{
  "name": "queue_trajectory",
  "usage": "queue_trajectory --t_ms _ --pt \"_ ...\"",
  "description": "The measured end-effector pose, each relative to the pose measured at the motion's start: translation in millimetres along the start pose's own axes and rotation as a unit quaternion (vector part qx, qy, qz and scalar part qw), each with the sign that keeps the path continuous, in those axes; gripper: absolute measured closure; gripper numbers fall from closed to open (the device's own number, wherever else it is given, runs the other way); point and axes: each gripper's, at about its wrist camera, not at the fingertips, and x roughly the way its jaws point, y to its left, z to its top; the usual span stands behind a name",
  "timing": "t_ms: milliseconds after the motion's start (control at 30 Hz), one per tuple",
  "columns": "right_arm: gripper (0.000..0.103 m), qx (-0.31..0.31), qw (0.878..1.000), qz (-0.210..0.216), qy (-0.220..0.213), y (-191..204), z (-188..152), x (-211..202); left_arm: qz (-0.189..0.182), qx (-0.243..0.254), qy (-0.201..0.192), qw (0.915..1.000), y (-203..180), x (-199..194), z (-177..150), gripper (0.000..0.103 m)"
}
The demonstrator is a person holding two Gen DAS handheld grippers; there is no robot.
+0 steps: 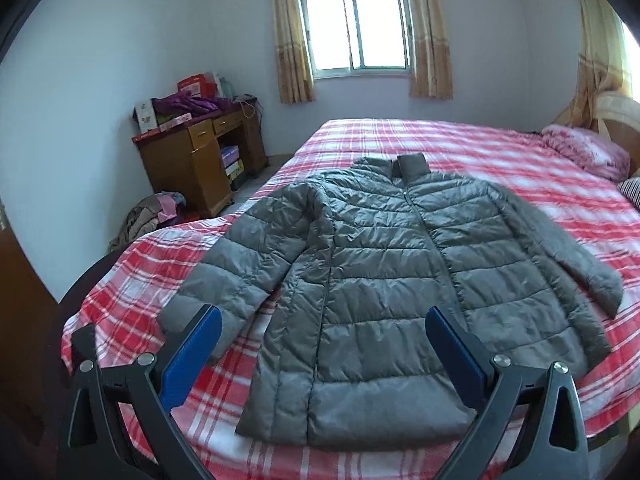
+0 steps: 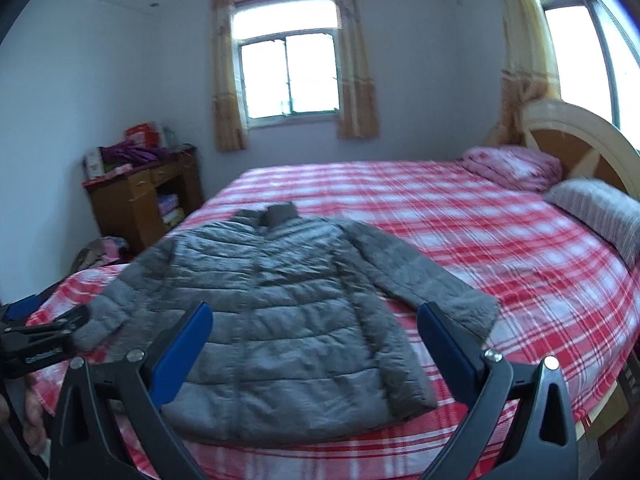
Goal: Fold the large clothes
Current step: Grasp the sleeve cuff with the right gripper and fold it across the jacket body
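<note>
The jacket (image 1: 384, 280) lay flat and face up on the bed (image 1: 500, 152), zipped closed, collar toward the far window and hem toward the near edge. Both sleeves were spread outward and down, the left sleeve (image 1: 232, 264) angling toward the near left corner and the right sleeve (image 2: 424, 280) reaching out over the plaid sheet. No part of the jacket was turned over on itself, so by my reading the folding itself had not begun: the garment was only laid out and smoothed.

The left gripper (image 1: 324, 328) hovered above the hem with its blue fingers wide apart and nothing between them. The right gripper (image 2: 316, 324) was likewise spread open and empty, held over the lower right of the jacket, its right finger close to the cuff of the right sleeve. Neither appeared to touch the fabric, though the right view was blurred and contact at the cuff could not be ruled out.

Everything remained to be done: probably each sleeve brought in across the chest, the sides folded toward the zip, then the hem carried up toward the collar. The puffy quilted fill would likely spring back, so each fold would want pressing down.
</note>
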Motion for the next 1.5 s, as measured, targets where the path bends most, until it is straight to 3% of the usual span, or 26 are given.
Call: queue_trajectory --t_ms 167,400,500,633,900,1100,1300,1500 --pt "0.000 0.053 0.996 -0.059 0.037 -62.0 -11.6 41.0 0.007 0.016 0.013 0.9998 -5.8 52.7 3.4 0.001" --pt "0.002 0.126 0.978 -0.127 0.106 -145.6 -36.0 108.1 0.033 0.032 0.044 0.9980 -13.7 126.4 2.4 0.001" --pt "0.020 0.153 0.970 -0.137 0.134 -172.1 -43.7 133.7 0.046 0.034 0.067 0.9961 -12.2 152.6 -0.7 0.001" --pt "0.024 0.186 0.960 -0.143 0.155 -205.5 -48.1 162.2 0.053 0.033 0.080 0.9948 -9.9 175.0 -4.2 0.001" --pt "0.081 0.173 0.964 -0.132 0.153 -220.5 -51.5 181.4 0.078 0.048 0.101 0.9907 -7.4 209.5 -22.2 0.001" --pt "0.086 0.169 0.962 -0.160 0.140 -239.5 -50.7 176.5 0.073 0.070 0.087 0.9910 -0.2 205.4 -27.2 0.001" --pt "0.087 0.166 0.959 -0.188 0.134 -258.7 -46.0 167.2 0.037 0.060 0.107 0.9918 20.8 199.5 -21.1 0.001" --pt "0.088 0.107 0.972 -0.190 0.090 -228.6 0.9 157.5 0.024 0.044 0.096 0.9941 31.1 174.3 15.3 0.001"
